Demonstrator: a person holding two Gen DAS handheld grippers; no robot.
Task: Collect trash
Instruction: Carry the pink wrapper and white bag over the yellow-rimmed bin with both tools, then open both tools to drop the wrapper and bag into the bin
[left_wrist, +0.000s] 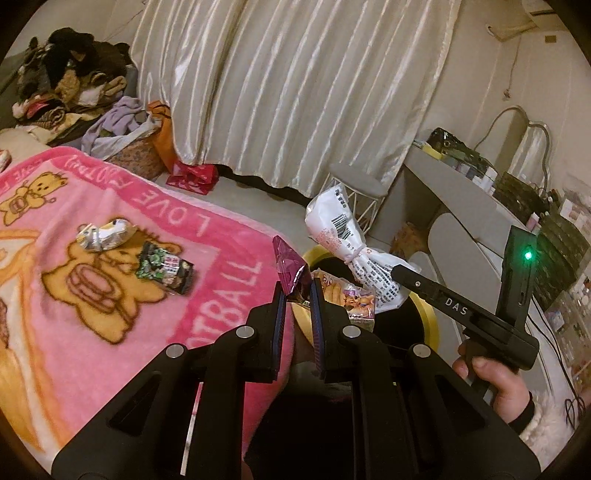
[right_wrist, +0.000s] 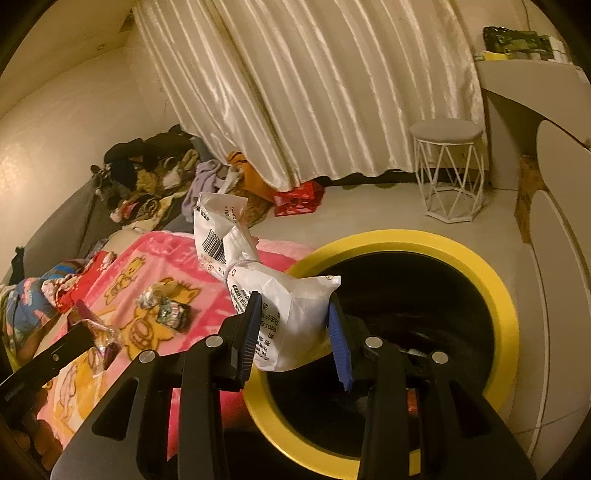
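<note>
Right gripper clamps white bag, bin just ahead-right, below. Left gripper pinches purple wrapper, bin mouth directly beyond tips.

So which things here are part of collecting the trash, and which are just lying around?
Part of the job:
- white bag in right hand-held gripper
- purple wrapper in left hand-held gripper
- two wrappers on blanket
- yellow-rimmed bin

Lying about:
- clothes pile
- stool
- red bag
</note>
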